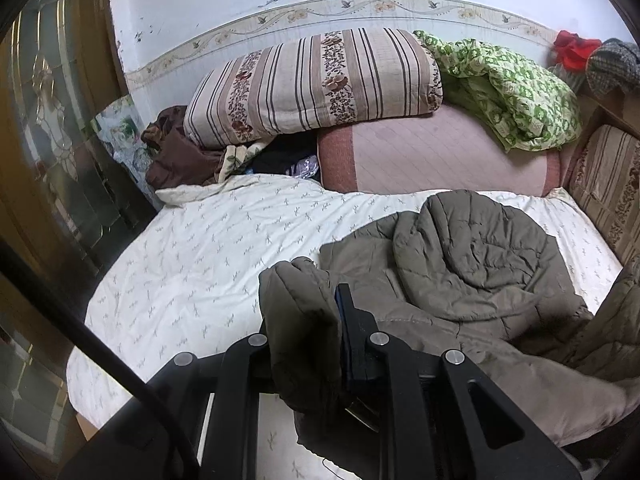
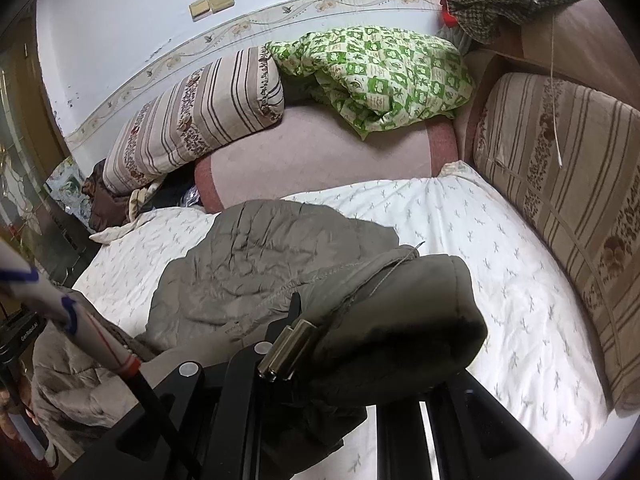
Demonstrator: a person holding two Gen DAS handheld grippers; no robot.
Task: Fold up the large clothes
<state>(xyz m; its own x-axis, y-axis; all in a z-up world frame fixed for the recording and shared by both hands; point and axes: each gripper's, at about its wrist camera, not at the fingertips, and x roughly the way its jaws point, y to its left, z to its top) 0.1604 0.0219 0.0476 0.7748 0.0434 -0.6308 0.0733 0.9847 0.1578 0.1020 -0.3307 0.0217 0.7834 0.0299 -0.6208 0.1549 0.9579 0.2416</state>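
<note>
Gripping the padded jacket point(image 1: 460, 264) on the white quilt point(image 1: 208, 248), left gripper point(image 1: 316, 320) and right gripper point(image 2: 340, 320) seem mid-fold; next, carry both edges across.

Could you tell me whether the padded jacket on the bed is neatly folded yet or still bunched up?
Still bunched up: the jacket lies rumpled on the white sheet, with padded ends pinched in the left gripper and the right gripper.
</note>
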